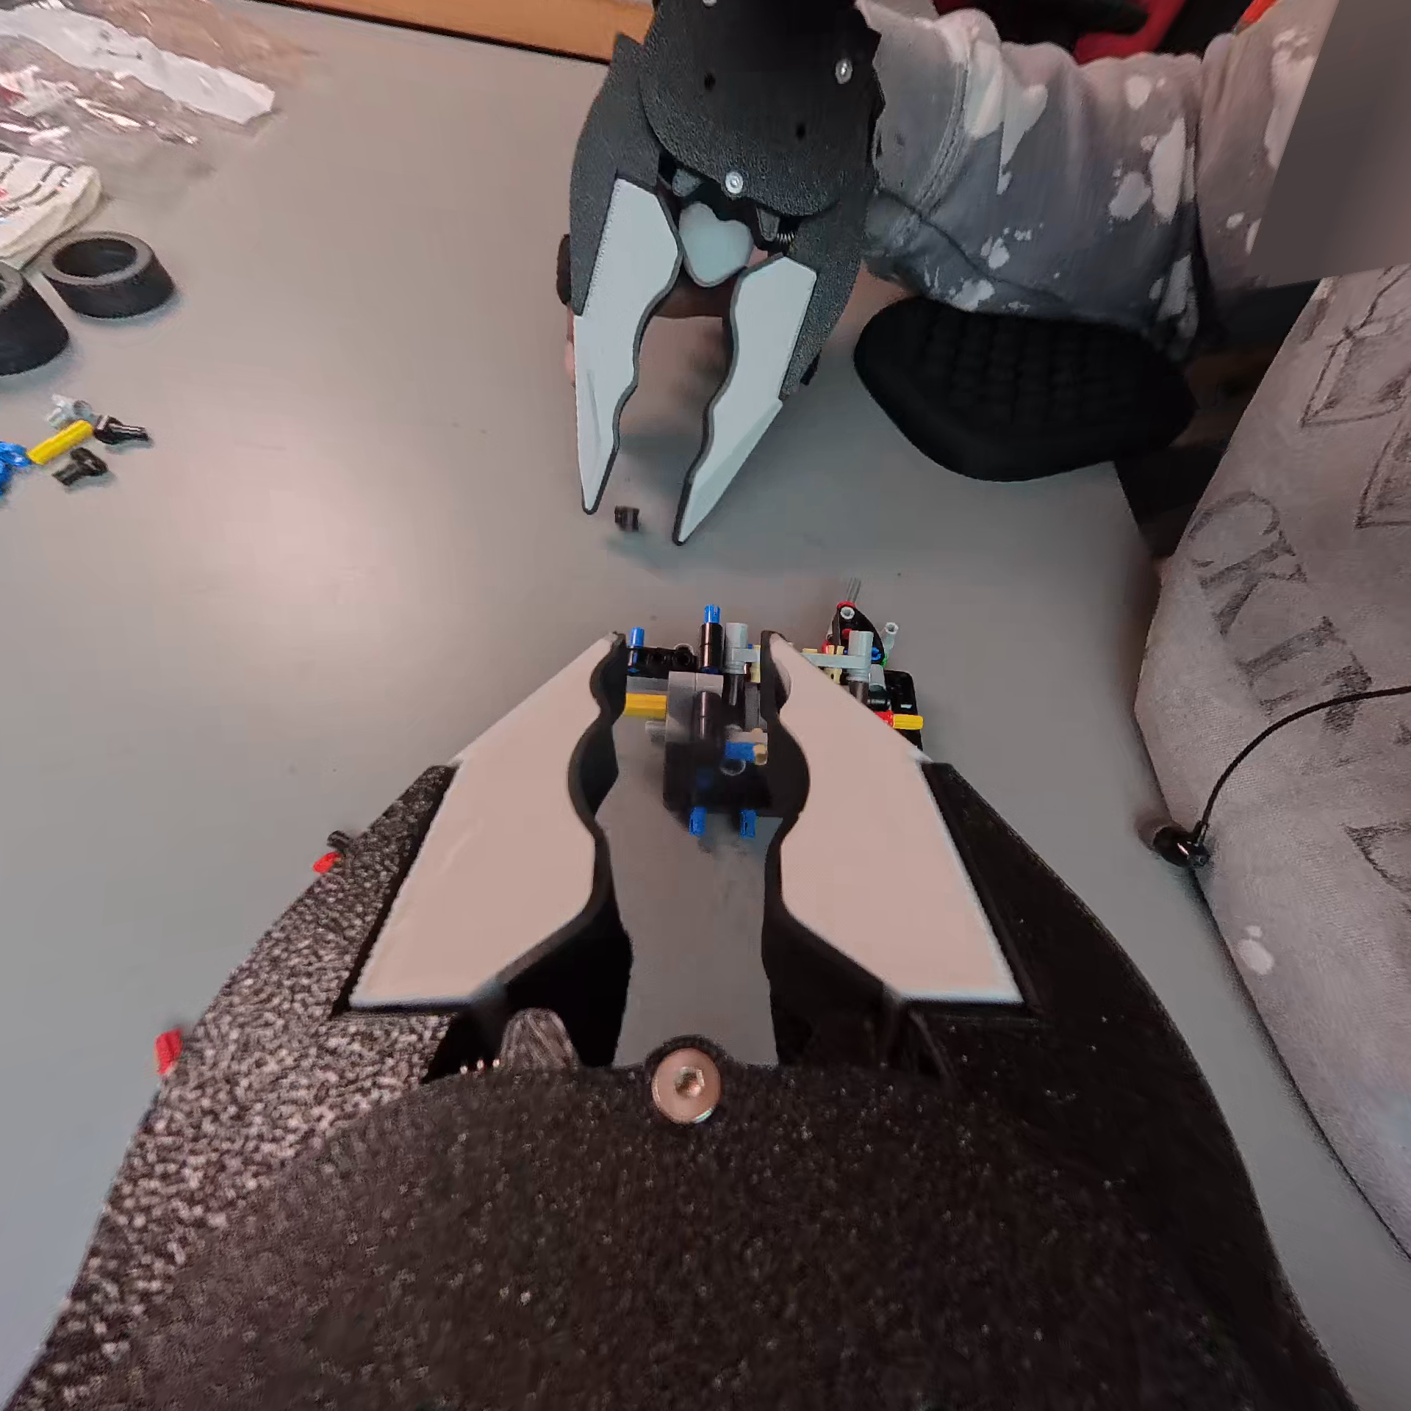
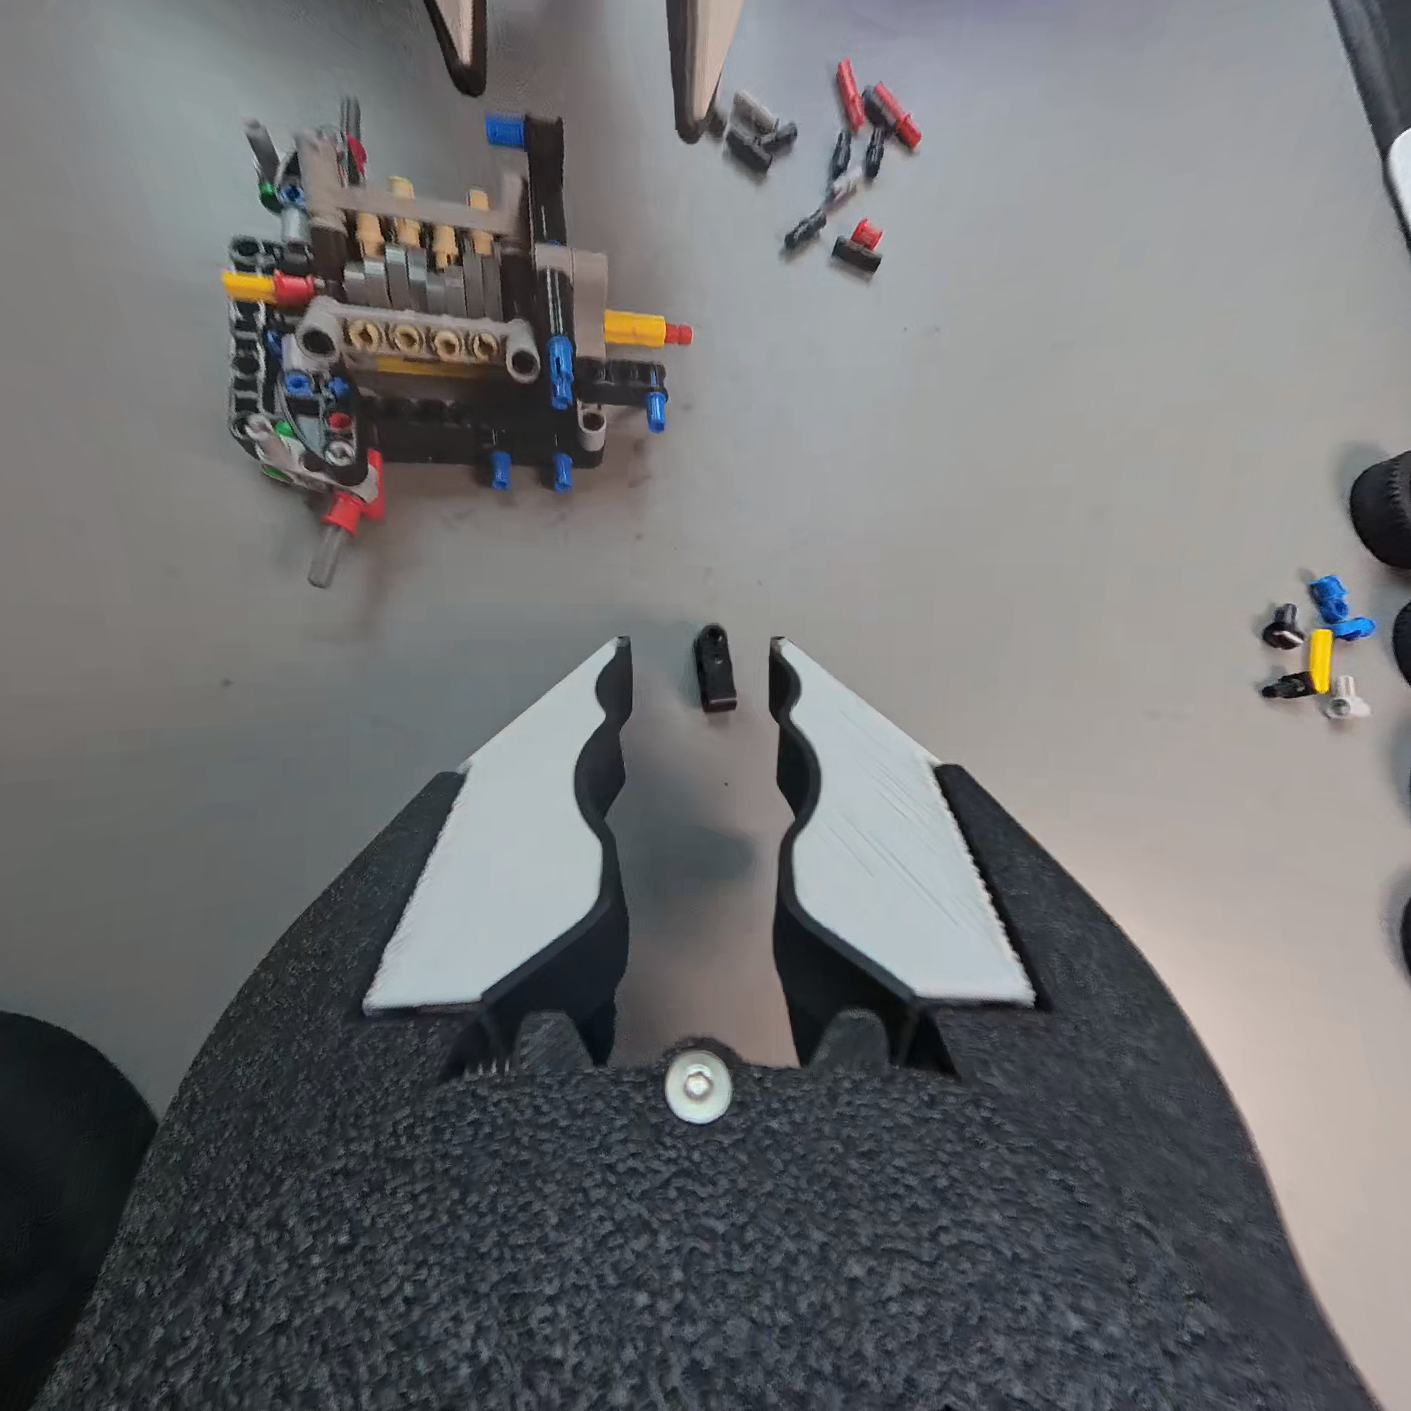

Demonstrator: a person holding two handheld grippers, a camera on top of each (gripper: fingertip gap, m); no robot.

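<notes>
A multi-coloured brick assembly (image 2: 427, 328) of black, grey, tan, blue, yellow and red parts lies on the grey table (image 2: 992, 458). In the left wrist view it (image 1: 710, 725) shows between the open fingers of my left gripper (image 1: 691, 641), whose right finger hides part of it; I cannot tell if they touch. The left fingertips (image 2: 466, 69) show at the assembly's far side. My right gripper (image 2: 699, 641) is open, tips on the table either side of a small black connector (image 2: 714, 672). Both also show in the left wrist view: gripper (image 1: 635, 523), connector (image 1: 626, 518).
Loose small pieces lie in groups (image 2: 847, 153) (image 2: 1317, 657) (image 1: 72, 439). Black tyres (image 1: 111, 275) and plastic bags (image 1: 114, 76) are at the far left. A grey printed cloth (image 1: 1298, 687) with a black cord lies right. A person's sleeve (image 1: 1069, 153) holds the right gripper.
</notes>
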